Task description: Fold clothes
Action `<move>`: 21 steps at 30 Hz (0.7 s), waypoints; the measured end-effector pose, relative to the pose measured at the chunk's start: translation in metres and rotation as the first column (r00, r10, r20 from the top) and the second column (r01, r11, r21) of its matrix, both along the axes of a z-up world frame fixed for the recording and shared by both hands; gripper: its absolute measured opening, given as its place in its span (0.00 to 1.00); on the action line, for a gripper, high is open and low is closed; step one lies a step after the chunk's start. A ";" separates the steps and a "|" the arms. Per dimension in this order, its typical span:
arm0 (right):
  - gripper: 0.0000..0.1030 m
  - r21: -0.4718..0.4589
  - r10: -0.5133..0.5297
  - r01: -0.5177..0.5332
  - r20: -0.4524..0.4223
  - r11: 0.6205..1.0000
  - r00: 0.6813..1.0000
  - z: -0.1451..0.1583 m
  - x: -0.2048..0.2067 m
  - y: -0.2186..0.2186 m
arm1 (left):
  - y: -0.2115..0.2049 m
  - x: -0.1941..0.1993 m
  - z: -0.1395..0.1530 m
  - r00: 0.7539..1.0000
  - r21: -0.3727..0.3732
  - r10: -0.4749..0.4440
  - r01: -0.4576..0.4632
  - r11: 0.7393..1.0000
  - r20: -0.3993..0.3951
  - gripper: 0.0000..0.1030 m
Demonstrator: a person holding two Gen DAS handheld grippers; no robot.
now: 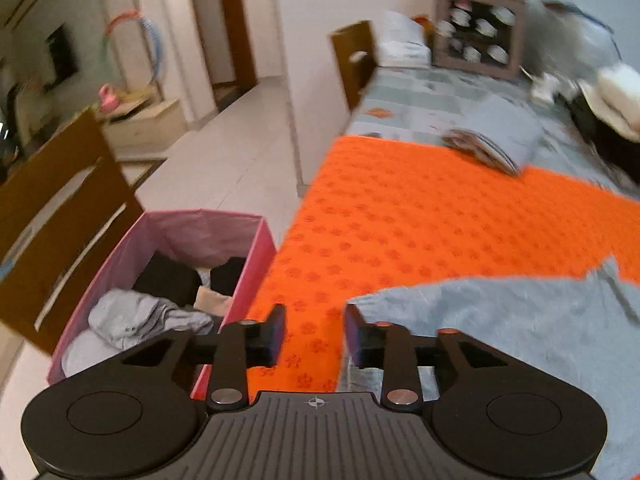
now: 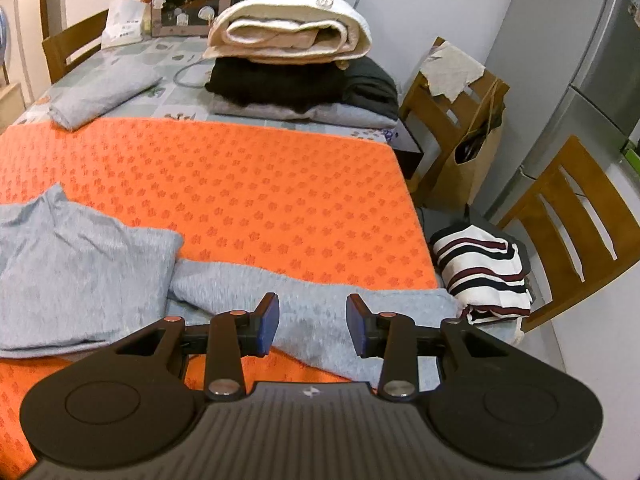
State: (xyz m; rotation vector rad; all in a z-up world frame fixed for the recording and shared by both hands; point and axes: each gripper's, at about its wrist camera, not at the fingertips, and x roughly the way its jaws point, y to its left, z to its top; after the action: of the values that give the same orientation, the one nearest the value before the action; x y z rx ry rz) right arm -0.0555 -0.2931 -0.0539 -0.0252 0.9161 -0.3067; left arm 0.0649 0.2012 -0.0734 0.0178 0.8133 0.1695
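Note:
A light grey garment (image 2: 80, 264) lies spread on the orange mat (image 2: 240, 184) that covers the table, with one sleeve (image 2: 320, 304) stretched out to the right along the near edge. My right gripper (image 2: 312, 322) hovers over that sleeve. Its jaws stand apart and the cloth lies flat beneath them, not pinched. In the left wrist view the same grey garment (image 1: 500, 320) fills the lower right. My left gripper (image 1: 316, 332) is open at the garment's left edge, and only the orange mat (image 1: 400, 220) shows between its fingers.
A pink fabric box (image 1: 260, 256) of loose clothes stands on the floor left of the table, beside a wooden chair (image 1: 60, 208). A folded grey piece (image 2: 104, 88) and a stack topped by a cream blanket (image 2: 288, 36) lie at the far end. A striped garment (image 2: 480, 268) rests on a right-hand chair (image 2: 572, 220).

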 end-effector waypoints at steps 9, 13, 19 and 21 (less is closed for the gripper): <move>0.44 -0.029 0.138 -0.143 -0.130 0.989 0.982 -0.048 0.020 0.002 | -0.017 -0.029 0.006 0.995 -0.095 -0.098 0.098 0.991 0.005 0.58; 0.43 -0.083 0.192 -0.208 -0.171 0.975 0.966 -0.067 0.027 0.003 | -0.034 -0.043 0.000 0.992 -0.111 -0.123 0.120 0.987 -0.021 0.61; 0.04 -0.168 0.199 -0.216 -0.116 0.962 0.973 -0.048 0.028 -0.007 | -0.042 -0.057 -0.009 0.994 -0.109 -0.097 0.091 0.990 -0.055 0.61; 0.04 -0.222 0.188 -0.204 -0.090 0.954 0.978 -0.032 0.027 -0.013 | -0.041 -0.059 -0.009 0.995 -0.109 -0.084 0.077 0.991 -0.061 0.61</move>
State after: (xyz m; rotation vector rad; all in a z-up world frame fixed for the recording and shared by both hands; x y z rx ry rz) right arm -0.0288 -0.3059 -0.0860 -0.3407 0.9332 -0.2266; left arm 0.0062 0.1604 -0.0829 -0.0447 0.8845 0.0492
